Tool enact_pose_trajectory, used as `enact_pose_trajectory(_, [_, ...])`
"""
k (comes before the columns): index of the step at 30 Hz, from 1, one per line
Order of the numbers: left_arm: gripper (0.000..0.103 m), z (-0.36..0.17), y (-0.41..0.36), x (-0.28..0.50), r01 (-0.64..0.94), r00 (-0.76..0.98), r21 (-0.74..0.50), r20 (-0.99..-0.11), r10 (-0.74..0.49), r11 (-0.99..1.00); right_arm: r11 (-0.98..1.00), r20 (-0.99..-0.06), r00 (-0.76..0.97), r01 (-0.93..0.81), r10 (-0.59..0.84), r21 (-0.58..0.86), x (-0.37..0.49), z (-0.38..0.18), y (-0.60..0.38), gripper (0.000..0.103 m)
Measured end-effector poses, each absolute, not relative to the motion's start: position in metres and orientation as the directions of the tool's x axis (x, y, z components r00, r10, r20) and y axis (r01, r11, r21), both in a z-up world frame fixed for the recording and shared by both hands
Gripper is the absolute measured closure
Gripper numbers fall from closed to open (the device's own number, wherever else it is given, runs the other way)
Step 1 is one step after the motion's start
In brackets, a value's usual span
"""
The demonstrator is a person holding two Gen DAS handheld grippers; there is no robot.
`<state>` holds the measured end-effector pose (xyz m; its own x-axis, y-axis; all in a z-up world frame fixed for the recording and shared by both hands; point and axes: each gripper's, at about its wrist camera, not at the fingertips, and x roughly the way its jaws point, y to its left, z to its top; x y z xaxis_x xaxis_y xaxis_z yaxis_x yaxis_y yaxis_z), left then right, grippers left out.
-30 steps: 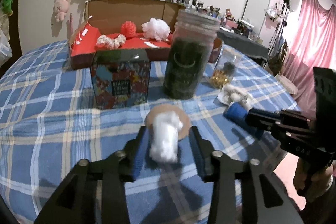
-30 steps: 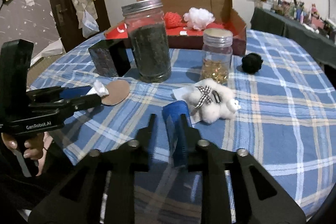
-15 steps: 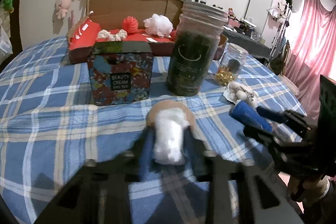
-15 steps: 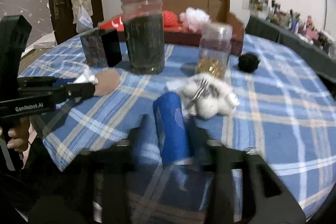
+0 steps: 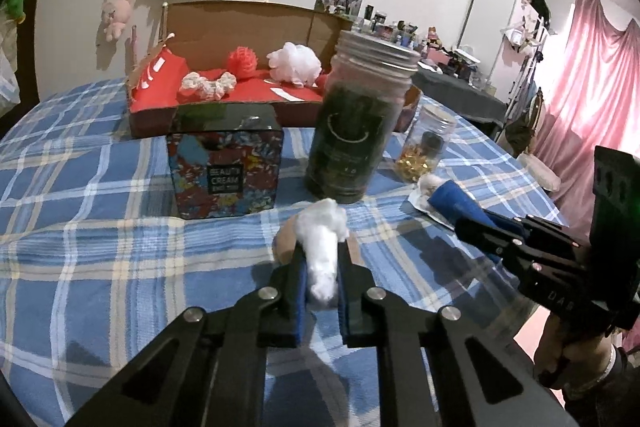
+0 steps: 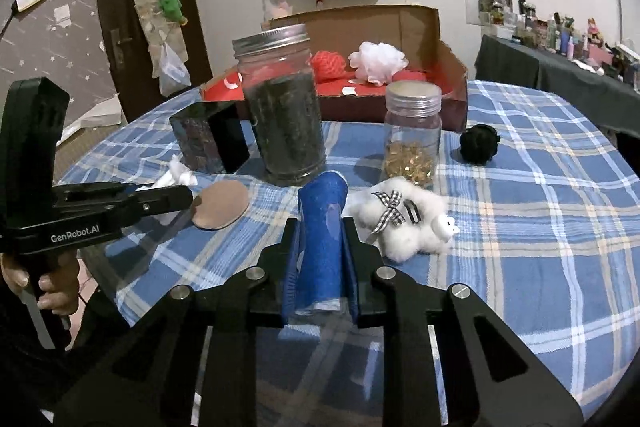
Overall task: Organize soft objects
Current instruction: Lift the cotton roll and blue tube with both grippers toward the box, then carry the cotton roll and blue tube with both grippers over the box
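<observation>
Cotton (image 5: 326,247) sits pinched in the left gripper (image 5: 322,267), just above the checked tablecloth (image 5: 100,247) near a brown pad (image 6: 222,205). Right gripper (image 6: 320,251) pinches a blue roll (image 6: 320,227), beside a white fluffy toy (image 6: 408,219); both jaws have just closed on their loads.

"BEAUTY CREAM" on patterned box (image 5: 226,175); "GenRobot.AI" on left gripper (image 6: 168,197)

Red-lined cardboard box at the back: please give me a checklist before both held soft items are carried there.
1. Left gripper shut on white cotton wad: ok.
2. Right gripper shut on blue felt roll: ok.
3. Both items lifted clear of blue plaid tablecloth: cannot tell.
4. Red-lined cardboard box open, with free space: ok.
5. Tall dark-filled glass jar stands in the direct path: not ok.
</observation>
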<state>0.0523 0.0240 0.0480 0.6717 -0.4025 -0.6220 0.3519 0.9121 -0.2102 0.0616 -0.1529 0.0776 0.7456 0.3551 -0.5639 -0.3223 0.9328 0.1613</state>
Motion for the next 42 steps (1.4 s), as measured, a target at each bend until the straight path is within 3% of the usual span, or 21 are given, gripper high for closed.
enact_pose_trajectory(23, [0.091, 0.051, 0.111, 0.097, 0.185, 0.685, -0.166, -0.685, -0.248, 0.969, 0.963, -0.651, 0.709, -0.199, 0.270, 0.182, 0.115, 0.090, -0.235, 0.084])
enact_pose_trajectory(42, [0.091, 0.061, 0.117, 0.158, 0.333, 0.640, -0.106, -0.704, -0.307, 0.937, 0.929, -0.684, 0.631, -0.293, 0.365, 0.226, 0.182, 0.098, -0.248, 0.084])
